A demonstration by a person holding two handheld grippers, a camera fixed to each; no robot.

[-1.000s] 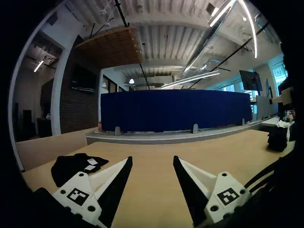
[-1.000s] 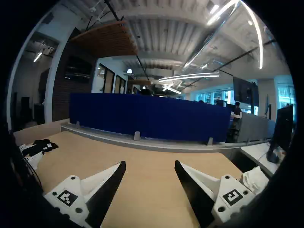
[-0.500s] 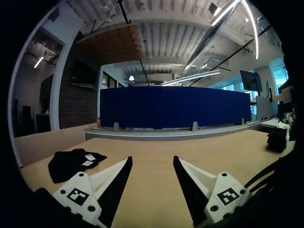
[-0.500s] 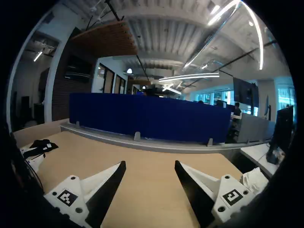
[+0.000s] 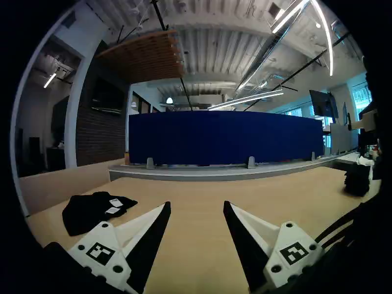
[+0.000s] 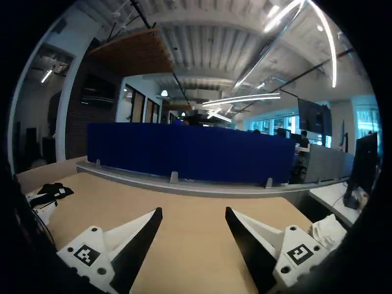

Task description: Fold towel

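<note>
Pale wooden table (image 5: 206,191), crumpled black towel (image 5: 90,211) near its left edge, dark bundle (image 5: 357,179) far right.

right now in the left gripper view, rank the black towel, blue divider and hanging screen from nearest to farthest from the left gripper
From the left gripper:
1. black towel, on the table just to its left.
2. blue divider, along the table's far edge, straight ahead.
3. hanging screen, high on the right, beyond the divider.
</note>
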